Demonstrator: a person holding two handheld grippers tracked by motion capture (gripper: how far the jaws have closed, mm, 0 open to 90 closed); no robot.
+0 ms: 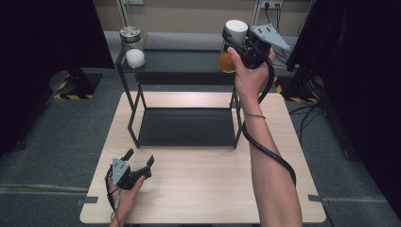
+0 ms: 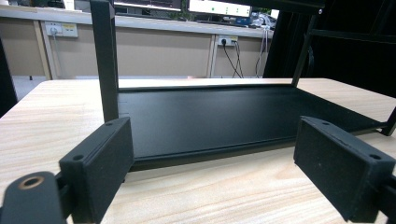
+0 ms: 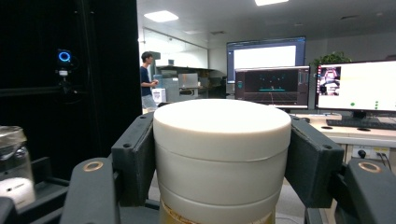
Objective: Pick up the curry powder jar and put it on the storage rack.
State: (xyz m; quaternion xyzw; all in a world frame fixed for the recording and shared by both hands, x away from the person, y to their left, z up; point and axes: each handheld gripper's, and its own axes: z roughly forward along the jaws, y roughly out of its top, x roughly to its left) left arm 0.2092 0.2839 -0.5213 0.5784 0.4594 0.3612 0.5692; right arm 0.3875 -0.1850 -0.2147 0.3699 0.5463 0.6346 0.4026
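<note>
White lid of the jar [image 1: 236, 29] sits pinched in the right gripper [image 1: 241, 45]; it could slip and smash. Left gripper [image 1: 140, 163] gapes at seven o'clock.

The person's right forearm reaches far forward and up, the hand wrapped around the black two-jaw right gripper [image 1: 238, 41] with its grey three-cornered plate on top and a black cable looping down along the arm. Its jaws are clamped on something held between them. The left hand [image 1: 124, 189] rests low near the body, holding the black left gripper [image 1: 140, 160], jaws spread wide apart.
</note>
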